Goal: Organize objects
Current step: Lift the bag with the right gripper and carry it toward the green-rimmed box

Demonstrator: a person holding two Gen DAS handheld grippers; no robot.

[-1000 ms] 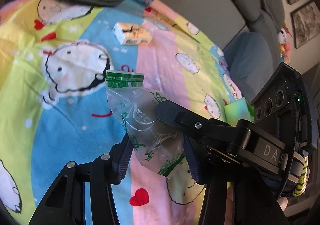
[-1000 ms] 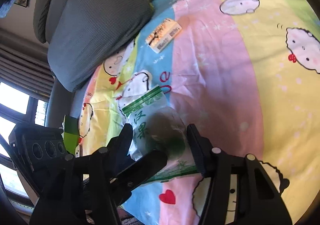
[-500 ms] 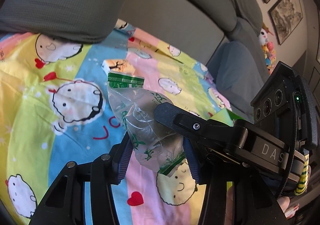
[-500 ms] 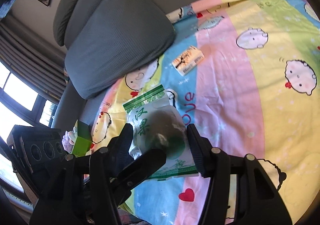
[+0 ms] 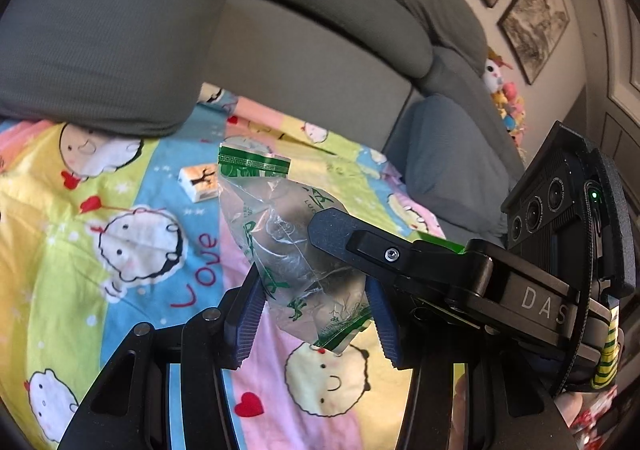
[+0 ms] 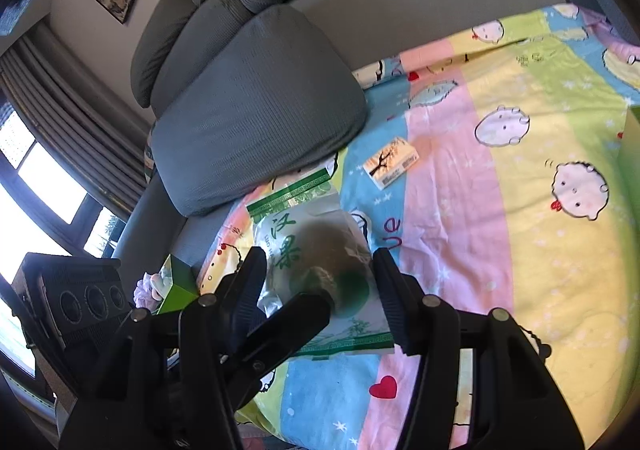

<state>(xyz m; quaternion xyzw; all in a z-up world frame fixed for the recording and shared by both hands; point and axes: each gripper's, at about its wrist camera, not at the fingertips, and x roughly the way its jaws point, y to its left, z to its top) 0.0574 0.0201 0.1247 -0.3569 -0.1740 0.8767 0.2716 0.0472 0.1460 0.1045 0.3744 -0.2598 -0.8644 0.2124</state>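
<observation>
A clear plastic packet (image 5: pixel 280 246) with green print and a round brown fruit inside hangs above the cartoon blanket (image 5: pixel 80 290). My left gripper (image 5: pixel 316 314) is shut on its lower part, blue pads pressing both sides. One finger of the other gripper crosses in from the right and lies against the packet. In the right wrist view the same packet (image 6: pixel 304 246) sits between the pads of my right gripper (image 6: pixel 320 290), which is shut on it. There the left gripper's finger reaches in from the lower left. A small white and orange box (image 5: pixel 199 183) (image 6: pixel 390 161) lies on the blanket beyond.
A grey sofa cushion (image 5: pixel 100 49) (image 6: pixel 256 109) rests on the blanket's far edge, with the sofa back behind it. A green box (image 6: pixel 176 286) sits by the sofa arm. Plush toys (image 5: pixel 508 97) lie at the far right end of the sofa.
Both grippers have risen with the packet held between them and tilted upward. More of the sofa back and wall shows, and the small box sits lower and farther off.
</observation>
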